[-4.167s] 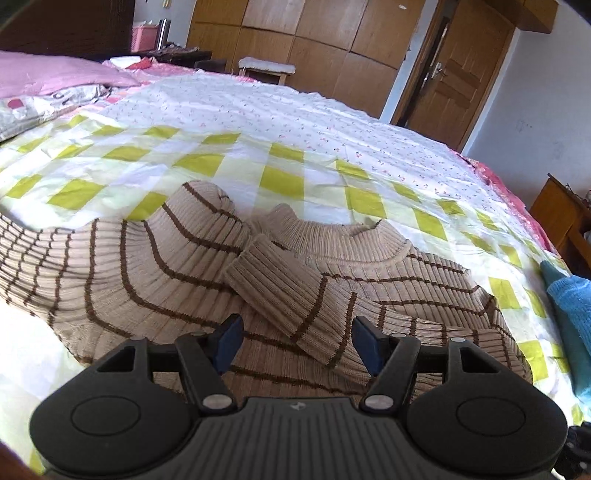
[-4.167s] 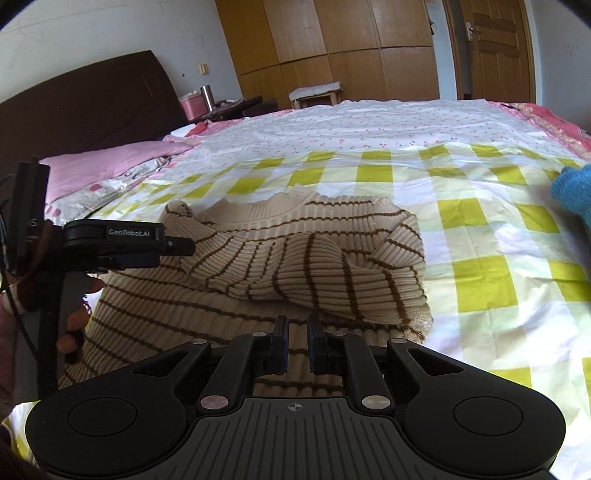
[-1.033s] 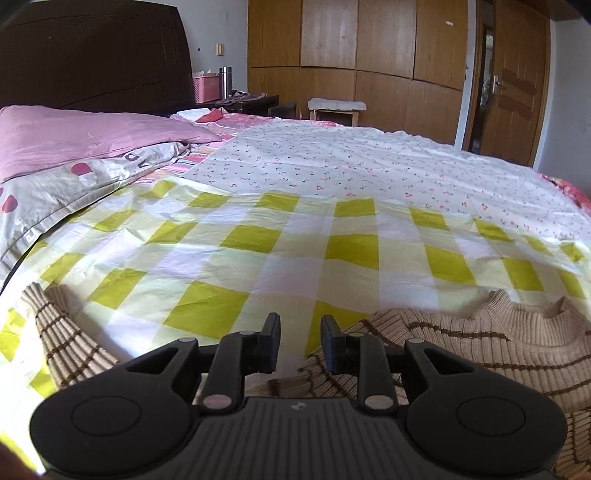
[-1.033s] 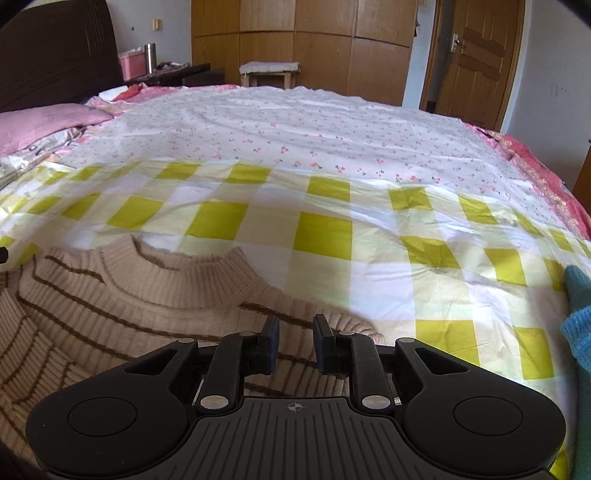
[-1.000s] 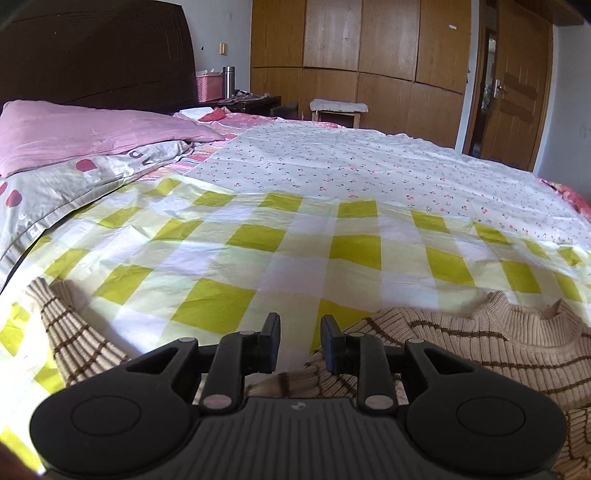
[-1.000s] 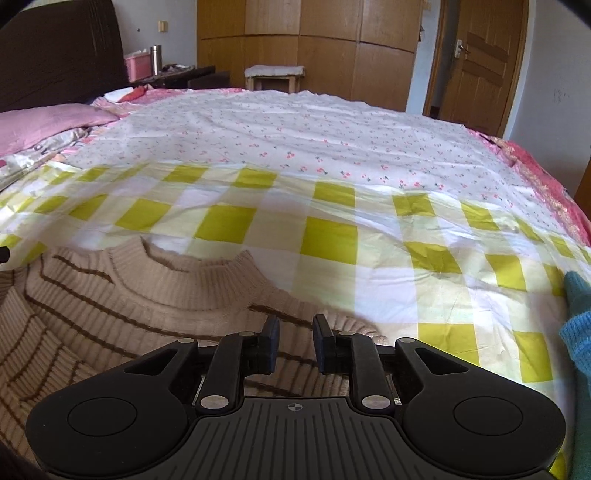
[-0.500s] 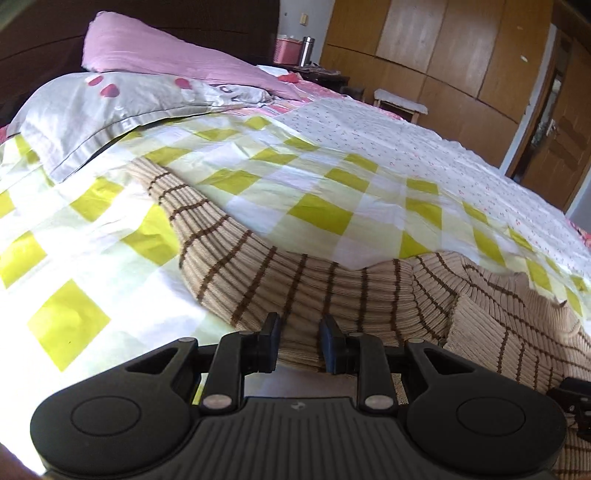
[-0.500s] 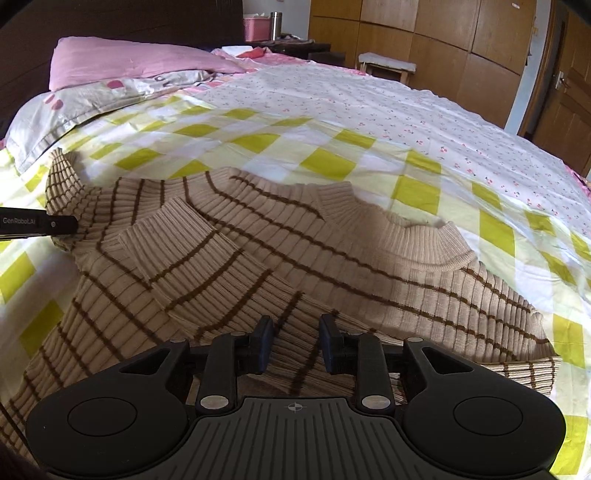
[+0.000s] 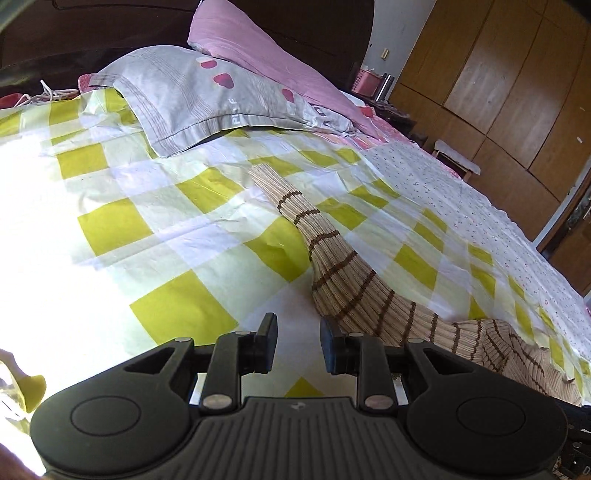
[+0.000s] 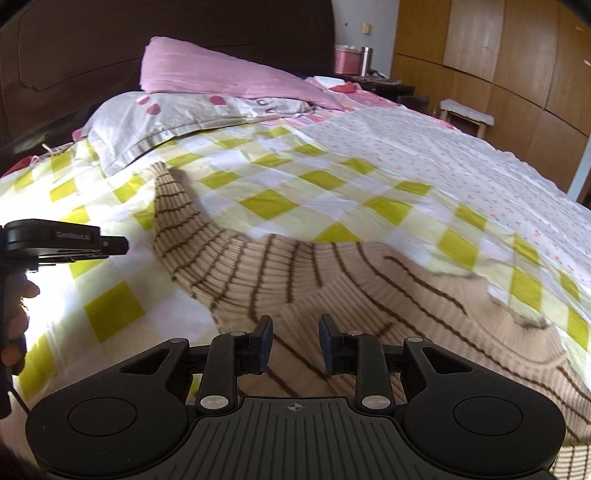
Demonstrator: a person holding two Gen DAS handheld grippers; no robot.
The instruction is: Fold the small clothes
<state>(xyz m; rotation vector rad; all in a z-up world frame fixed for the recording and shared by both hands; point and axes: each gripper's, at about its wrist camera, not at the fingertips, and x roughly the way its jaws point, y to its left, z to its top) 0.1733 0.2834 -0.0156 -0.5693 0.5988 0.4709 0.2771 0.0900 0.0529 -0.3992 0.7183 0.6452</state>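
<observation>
A beige sweater with thin brown stripes (image 10: 351,291) lies flat on the yellow-checked bedsheet (image 10: 280,199). One sleeve (image 9: 332,254) stretches out toward the pillows, its cuff (image 10: 164,177) near the grey one. My left gripper (image 9: 299,343) hovers over bare sheet just left of that sleeve, open by a narrow gap with nothing in it. It also shows side-on in the right wrist view, the left gripper (image 10: 118,245) held by a hand (image 10: 16,299). My right gripper (image 10: 295,345) is over the sweater's body, slightly open, with no fabric between its fingers.
A grey pillow with red hearts (image 9: 207,99) and a pink pillow (image 9: 258,48) lie against the dark headboard (image 10: 184,26). Wooden wardrobes (image 9: 498,96), a small stool (image 10: 467,112) and a nightstand with a pink box (image 10: 347,59) stand beyond the bed.
Both views have swung left toward the pillows. The left gripper went from over the sweater to bare sheet beside the stretched sleeve. The right jaws stand a little wider than a second ago.
</observation>
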